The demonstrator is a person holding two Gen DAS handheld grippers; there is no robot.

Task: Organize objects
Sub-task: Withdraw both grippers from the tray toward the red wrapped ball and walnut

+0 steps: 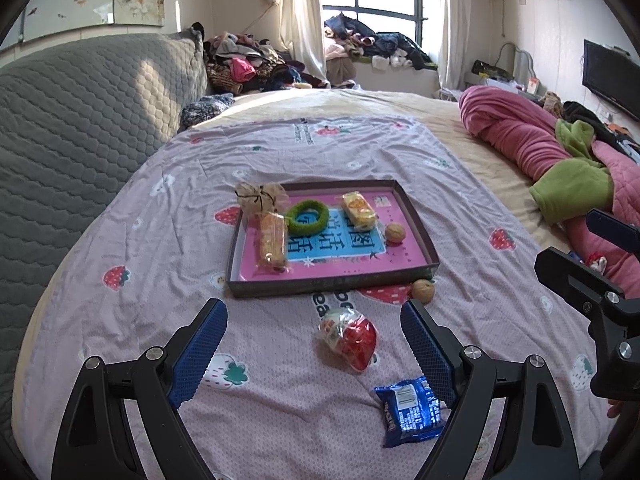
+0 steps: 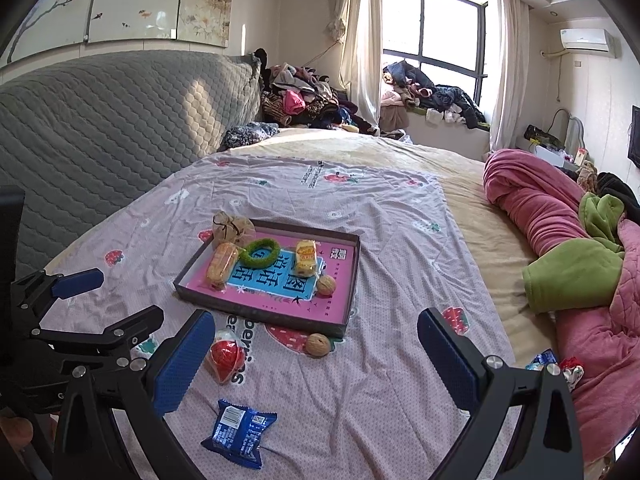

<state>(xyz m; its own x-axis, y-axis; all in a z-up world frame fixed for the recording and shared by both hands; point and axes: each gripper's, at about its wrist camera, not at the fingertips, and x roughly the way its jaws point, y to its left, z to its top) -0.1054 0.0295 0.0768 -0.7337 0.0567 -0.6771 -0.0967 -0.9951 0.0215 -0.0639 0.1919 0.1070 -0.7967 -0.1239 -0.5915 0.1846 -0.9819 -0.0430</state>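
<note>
room: we're over a bed with a pink strawberry-print sheet [image 1: 280, 152], grey quilted headboard behind, clothes heaped under the window.
tray: shallow dark-walled box [image 1: 332, 282] with a pink printed floor; it already holds two wrapped cakes, a green fuzzy ring [image 1: 308, 216] and one walnut.
loose items: red-and-clear snack bag [image 1: 350, 336], blue foil packet [image 1: 410, 408], second walnut [image 1: 423, 290] just outside the tray's near wall.
left gripper [image 1: 314, 344]: jaws spread wide, nothing between the pads; we see the red snack bag dead ahead, between the fingers but apart from them.
right gripper [image 2: 316, 354]: also wide and empty; the walnut lies just ahead of it, the blue packet low between its fingers.
nearer hand: we judge the left is better lined up on the red bag.
long axis: the bag runs slanted toward the tray, roughly along the fingers, so closing across its short width looks workable.
materials: crinkly slick film on both packets, likely to slip; walnut hard, round, rolls; sheet soft and wrinkled.
</note>
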